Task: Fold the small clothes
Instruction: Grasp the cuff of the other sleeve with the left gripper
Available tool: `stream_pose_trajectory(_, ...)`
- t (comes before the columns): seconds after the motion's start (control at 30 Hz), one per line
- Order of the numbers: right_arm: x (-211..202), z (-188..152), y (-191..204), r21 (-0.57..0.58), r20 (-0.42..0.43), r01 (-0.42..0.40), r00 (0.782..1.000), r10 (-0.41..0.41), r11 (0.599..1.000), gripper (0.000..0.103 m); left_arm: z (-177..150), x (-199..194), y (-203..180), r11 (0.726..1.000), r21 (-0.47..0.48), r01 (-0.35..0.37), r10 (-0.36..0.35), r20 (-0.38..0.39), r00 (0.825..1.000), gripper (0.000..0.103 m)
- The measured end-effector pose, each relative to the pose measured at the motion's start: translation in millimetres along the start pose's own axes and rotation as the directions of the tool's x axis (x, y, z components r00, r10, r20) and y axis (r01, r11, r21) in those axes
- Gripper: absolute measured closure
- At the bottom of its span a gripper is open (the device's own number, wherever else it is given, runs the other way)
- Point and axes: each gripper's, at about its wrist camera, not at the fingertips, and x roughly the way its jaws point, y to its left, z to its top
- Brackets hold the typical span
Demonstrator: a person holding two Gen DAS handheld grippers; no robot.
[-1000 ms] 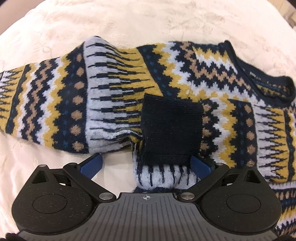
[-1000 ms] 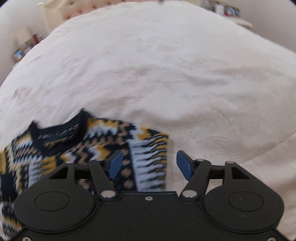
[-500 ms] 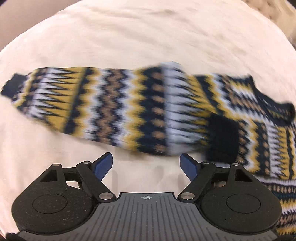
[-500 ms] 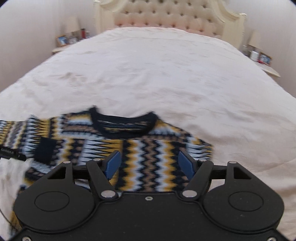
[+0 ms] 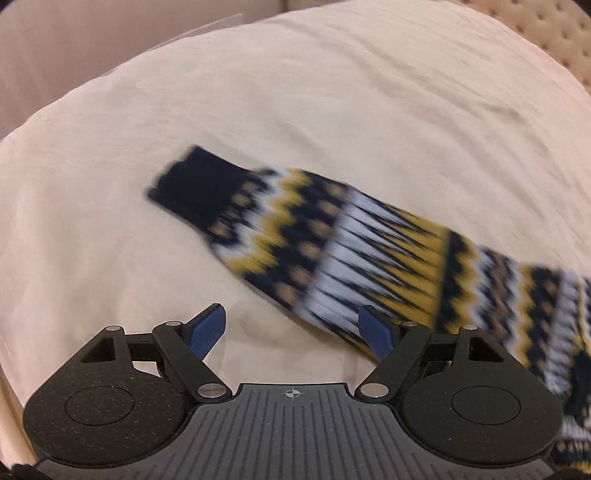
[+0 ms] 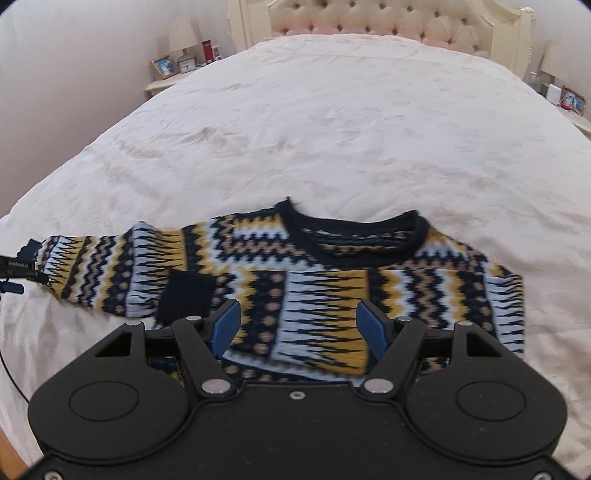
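A small knit sweater (image 6: 332, 273) in navy, yellow, white and tan lies flat on the cream bed cover, neck hole away from me. One sleeve is folded across the chest, its dark cuff (image 6: 188, 295) on the body. The other sleeve (image 5: 351, 254) stretches out to the left, ending in a dark cuff (image 5: 195, 184). My left gripper (image 5: 293, 328) is open and empty, just in front of that outstretched sleeve; it also shows at the left edge of the right wrist view (image 6: 14, 275). My right gripper (image 6: 297, 325) is open and empty above the sweater's lower body.
The cream bed cover (image 6: 332, 129) spreads wide around the sweater. A tufted headboard (image 6: 388, 18) stands at the far end. Nightstands with a lamp and photo frames stand at the far left (image 6: 173, 70) and far right (image 6: 565, 96).
My left gripper has swung left from the folded cuff to the outstretched sleeve. My right gripper has drawn back and turned left, so the whole sweater now shows.
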Motion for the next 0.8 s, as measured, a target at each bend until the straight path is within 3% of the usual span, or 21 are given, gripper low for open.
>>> stream_pose_trajectory(0.23, 13, 8, 30, 0.016, -0.038, -0.014, 0.999, 0.015, 1.0, 0.031, 31, 31, 35, 0.995, -0.096, 0.035, -0.036, -0.005, 0.999, 0.024)
stream_pose_trajectory(0.5, 26, 19, 54, 0.02, -0.084, -0.039, 0.996, 0.041, 0.999, 0.031, 52, 52, 44, 0.987, -0.132, 0.091, -0.088, 0.026, 0.996, 0.027)
stream_pose_trajectory(0.57, 29, 21, 59, 0.018, -0.098, -0.05, 0.994, 0.051, 0.999, 0.031, 54, 54, 45, 0.984, -0.146, 0.102, -0.097, 0.042, 0.994, 0.042)
stream_pose_trajectory(0.63, 32, 22, 62, 0.022, -0.114, -0.065, 0.991, 0.067, 0.998, 0.031, 55, 53, 48, 0.978, -0.177, 0.112, -0.105, 0.051, 0.993, 0.066)
stream_pose_trajectory(0.67, 33, 22, 63, 0.026, -0.122, -0.076, 0.989, 0.079, 0.997, 0.031, 54, 52, 50, 0.971, -0.201, 0.13, -0.122, 0.055, 0.991, 0.072)
stream_pose_trajectory(0.7, 34, 23, 64, 0.032, -0.132, -0.089, 0.987, 0.093, 0.995, 0.031, 53, 51, 54, 0.958, -0.234, 0.165, -0.154, 0.066, 0.986, 0.085)
stream_pose_trajectory(0.8, 37, 22, 65, 0.048, -0.154, -0.122, 0.98, 0.128, 0.991, 0.031, 46, 42, 67, 0.894, -0.337, 0.294, -0.256, 0.155, 0.954, 0.094)
